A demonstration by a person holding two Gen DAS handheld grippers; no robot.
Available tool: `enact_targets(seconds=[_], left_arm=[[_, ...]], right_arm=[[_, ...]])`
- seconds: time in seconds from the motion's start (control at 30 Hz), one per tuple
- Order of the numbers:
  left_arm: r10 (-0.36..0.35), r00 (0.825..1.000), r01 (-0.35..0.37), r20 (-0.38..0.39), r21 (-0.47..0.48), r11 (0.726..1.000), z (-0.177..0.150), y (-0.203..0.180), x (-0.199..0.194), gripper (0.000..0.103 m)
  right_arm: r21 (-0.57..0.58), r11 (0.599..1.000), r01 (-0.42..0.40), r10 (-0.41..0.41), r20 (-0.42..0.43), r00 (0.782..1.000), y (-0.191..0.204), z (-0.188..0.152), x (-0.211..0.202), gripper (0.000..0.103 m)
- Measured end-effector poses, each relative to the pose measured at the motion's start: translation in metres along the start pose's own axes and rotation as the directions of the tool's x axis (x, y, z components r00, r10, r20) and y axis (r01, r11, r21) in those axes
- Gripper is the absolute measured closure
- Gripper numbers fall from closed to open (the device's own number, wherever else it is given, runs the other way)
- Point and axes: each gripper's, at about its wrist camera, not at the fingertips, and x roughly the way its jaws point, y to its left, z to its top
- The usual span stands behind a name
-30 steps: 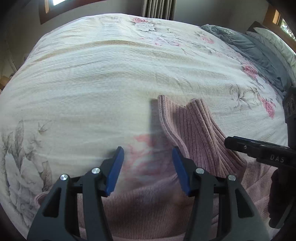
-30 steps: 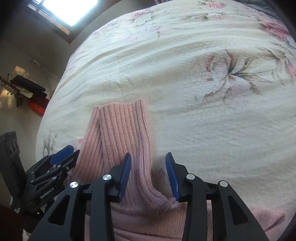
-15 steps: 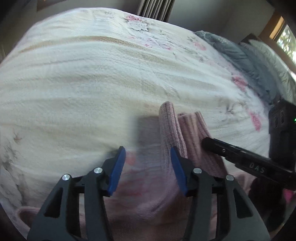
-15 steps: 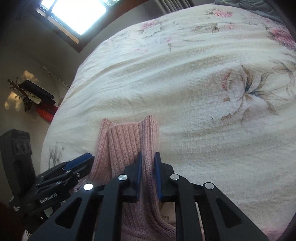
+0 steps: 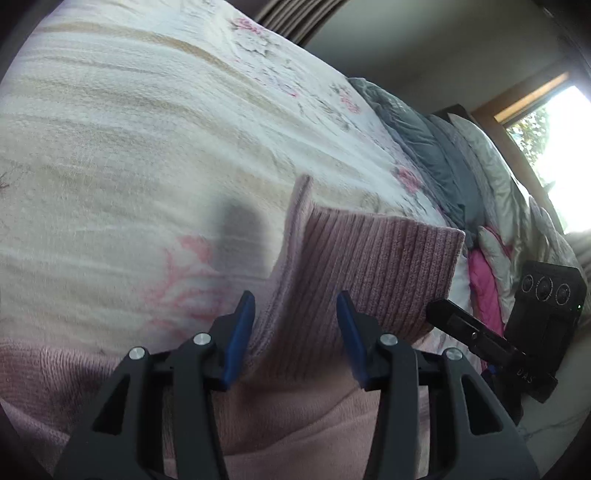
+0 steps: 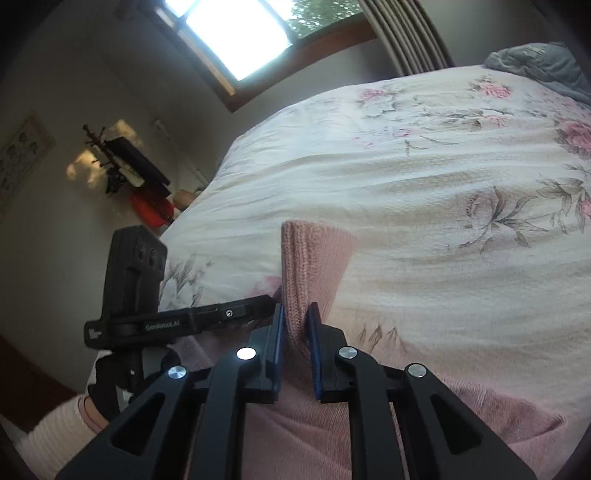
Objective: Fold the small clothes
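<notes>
A pink knit sweater lies on the floral bedspread. Its ribbed collar is lifted off the bed and stands up. In the right wrist view my right gripper is shut on the near edge of the ribbed collar. My left gripper is open, its blue pads either side of the collar's left fold without pinching it. The right gripper's black finger shows at the collar's right side in the left wrist view. The left gripper's finger shows left of the collar in the right wrist view.
Grey pillows and quilts are piled at the bed's far right, with a bright pink cloth beside them. A window and a coat stand lie past the bed's left edge. A person's pale knit sleeve is at lower left.
My right gripper closed on the ribbed collar and raised it off the bed. My left gripper stayed open and shifted so the collar's left fold sits between its pads.
</notes>
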Motion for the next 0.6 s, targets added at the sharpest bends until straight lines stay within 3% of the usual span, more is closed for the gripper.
enact_targets(seconds=[0.13,0.27,0.47,0.6], left_arm=[[-0.064,0.998,0.065,-0.015,0.078,0.995,-0.029,-0.003,-0.022,0.055],[-0.06,0.998,0.064,-0.033,0.14,0.988,-0.059,0.004,-0.041,0.05],[-0.009,0.999,0.016,-0.049,0.15,0.989,-0.084,0.028,-0.061,0.051],[-0.089,0.994,0.096,-0.059,0.115,0.989,-0.084,0.015,-0.077,0.041]], right_arm=[[-0.145,0.989,-0.032,0.026,-0.045,0.999,0.02,-0.038,-0.023,0.091],[-0.256,0.967,0.003,-0.041,-0.142,0.989,0.026,-0.079,-0.024,0.091],[-0.286,0.957,0.056,-0.128,-0.24,0.962,0.014,-0.124,-0.023,0.087],[-0.223,0.974,0.046,-0.097,-0.224,0.97,0.003,-0.131,-0.038,0.084]])
